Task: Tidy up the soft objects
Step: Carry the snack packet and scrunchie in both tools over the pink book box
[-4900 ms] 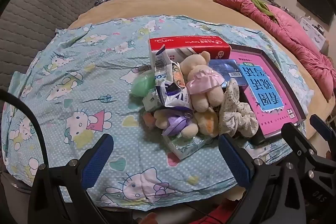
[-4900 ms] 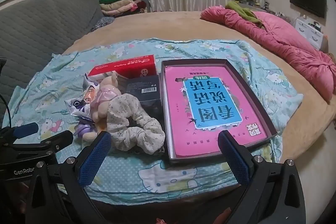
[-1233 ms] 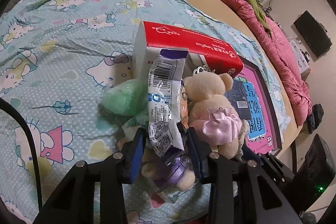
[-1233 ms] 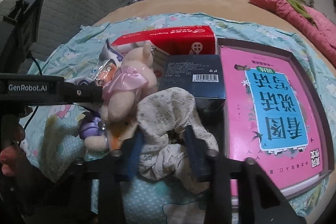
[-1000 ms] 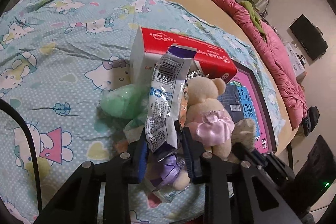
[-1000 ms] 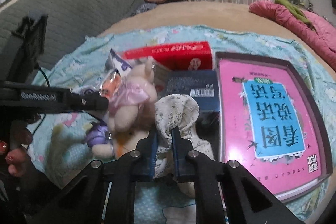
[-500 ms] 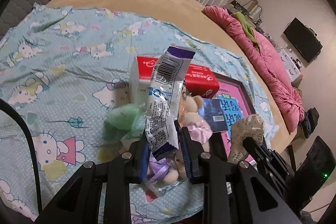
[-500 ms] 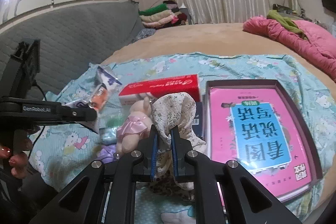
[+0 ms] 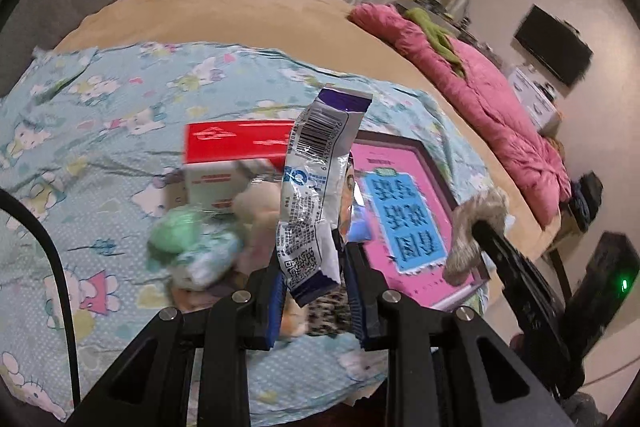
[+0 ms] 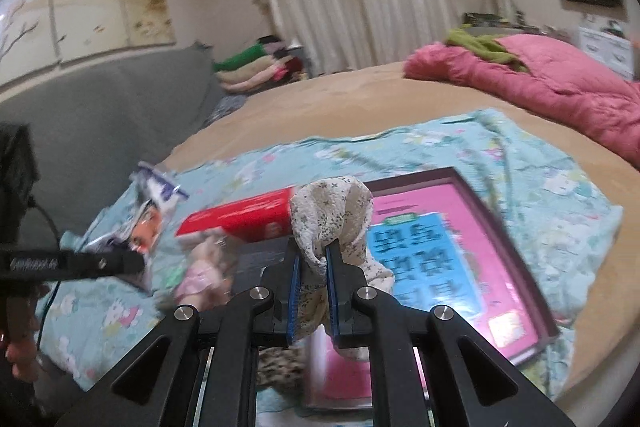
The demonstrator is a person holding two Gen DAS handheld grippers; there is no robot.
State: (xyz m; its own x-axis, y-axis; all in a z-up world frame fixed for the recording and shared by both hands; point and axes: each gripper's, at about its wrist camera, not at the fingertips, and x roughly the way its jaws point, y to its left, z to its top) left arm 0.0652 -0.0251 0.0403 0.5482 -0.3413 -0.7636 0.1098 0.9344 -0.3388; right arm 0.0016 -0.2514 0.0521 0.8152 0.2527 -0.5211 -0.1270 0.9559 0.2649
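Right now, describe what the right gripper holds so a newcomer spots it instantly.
On the cartoon-print sheet lies a pink book. Just above its near left corner, the right gripper pinches a scrunchie: cream fabric with tiny flowers, gathered and ruffled, unlike the glossy snack packet.

Both grippers, left gripper (image 9: 316, 297) and right gripper (image 10: 313, 293), are chunky black plastic with blue-padded fingers (image 10: 294, 297), shiny silver screws, and a black cable.
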